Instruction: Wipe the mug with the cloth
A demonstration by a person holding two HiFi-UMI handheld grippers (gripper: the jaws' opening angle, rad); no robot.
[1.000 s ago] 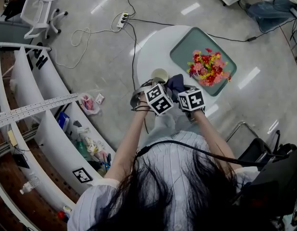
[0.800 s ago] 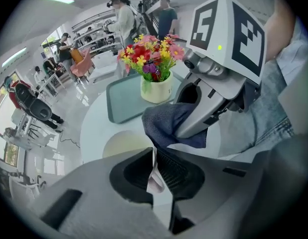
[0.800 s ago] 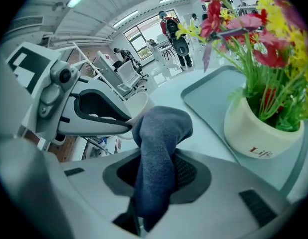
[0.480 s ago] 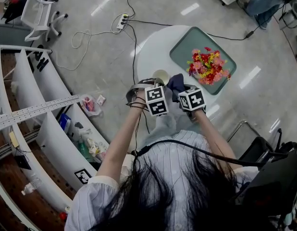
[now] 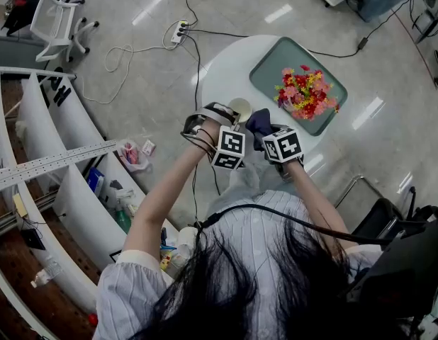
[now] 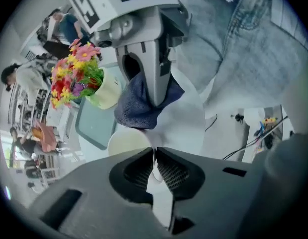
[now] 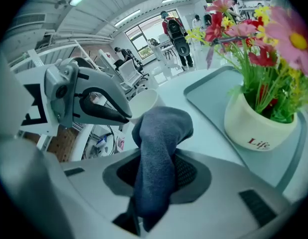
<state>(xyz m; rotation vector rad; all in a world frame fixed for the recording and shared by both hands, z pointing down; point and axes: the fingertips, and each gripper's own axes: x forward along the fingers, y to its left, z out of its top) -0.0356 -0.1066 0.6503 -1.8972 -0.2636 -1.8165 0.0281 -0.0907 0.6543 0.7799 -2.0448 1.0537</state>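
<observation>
A cream mug point(image 5: 239, 108) point(image 6: 128, 142) is over the white round table point(image 5: 219, 69). My left gripper point(image 5: 231, 117) point(image 6: 155, 156) is shut on the mug's white handle, which shows pinched between its pads. My right gripper point(image 5: 266, 130) point(image 7: 156, 169) is shut on a dark blue cloth point(image 5: 259, 122) point(image 7: 160, 133) point(image 6: 143, 106). The bunched end of the cloth hangs right at the mug's rim on its right side; I cannot tell whether it touches. In the right gripper view the mug point(image 7: 144, 102) sits just behind the cloth, with the left gripper point(image 7: 89, 101) beside it.
A green tray point(image 5: 276, 66) on the table's right half carries a white pot of red, pink and yellow flowers point(image 5: 306, 94) point(image 7: 258, 123). Cables and a power strip point(image 5: 181, 28) lie on the floor beyond. White curved shelving point(image 5: 70, 190) stands at left.
My left gripper has rolled about its own line, its marker cube turning and the forearm swinging out to the left, with the mug still in its grip. The right gripper and cloth have stayed put.
</observation>
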